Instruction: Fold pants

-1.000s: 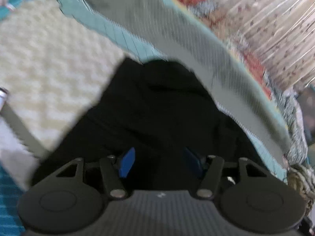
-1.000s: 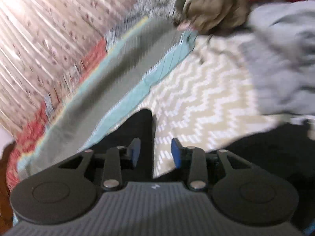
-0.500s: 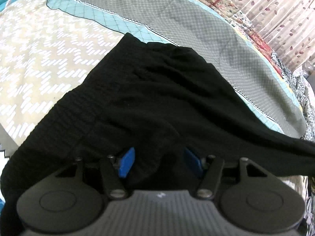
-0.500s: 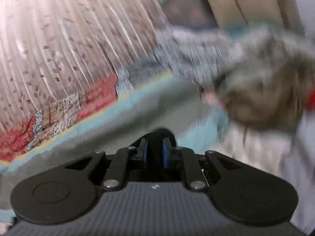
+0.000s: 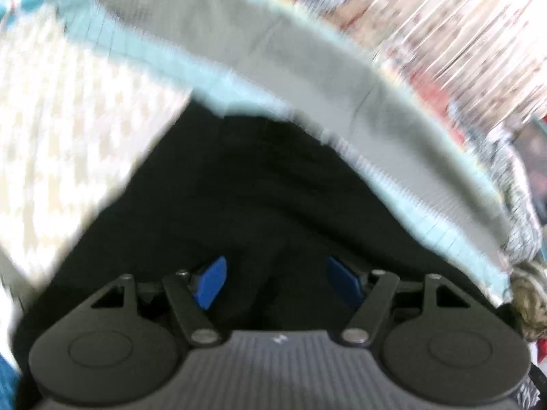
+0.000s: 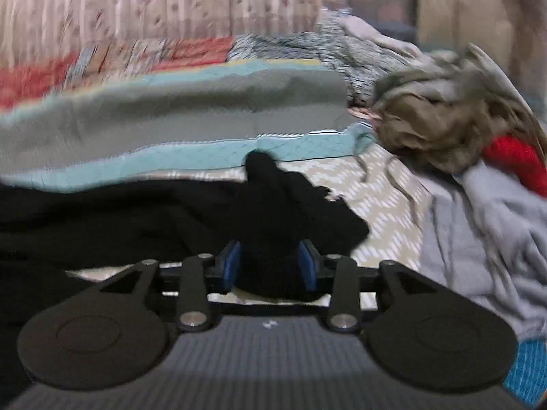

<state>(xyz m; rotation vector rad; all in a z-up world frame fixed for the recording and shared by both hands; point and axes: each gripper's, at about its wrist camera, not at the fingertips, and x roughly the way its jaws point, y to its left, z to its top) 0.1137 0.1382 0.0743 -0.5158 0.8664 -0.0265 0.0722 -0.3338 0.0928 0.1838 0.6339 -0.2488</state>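
Pants (image 6: pixel 143 215) sprawl across the bed (image 6: pixel 383 184), apparently bunched in the right hand-held gripper (image 6: pixel 270 266) while the left hand-held gripper (image 5: pixel 277 283) gapes above them; loose cloth may slip free.

I am looking at a bedroom in someone's home. My cameras sit low over a bed covered with a cream zigzag-patterned spread (image 6: pixel 376 205), edged by a grey quilted band with a teal border (image 6: pixel 171 119). Behind it runs a red patchwork quilt (image 6: pixel 102 65), and a pleated floral curtain (image 6: pixel 154 0) hangs along the far side. Loose laundry is heaped on the bed: an olive-brown garment (image 6: pixel 437 126), something red (image 6: pixel 512 160), a grey garment (image 6: pixel 495 232) and a black-and-white patterned cloth (image 6: pixel 307 51). Black pants (image 5: pixel 256 188) lie spread across the bedspread. At the far right I see tan furniture panels (image 6: pixel 461 10), too blurred to identify.
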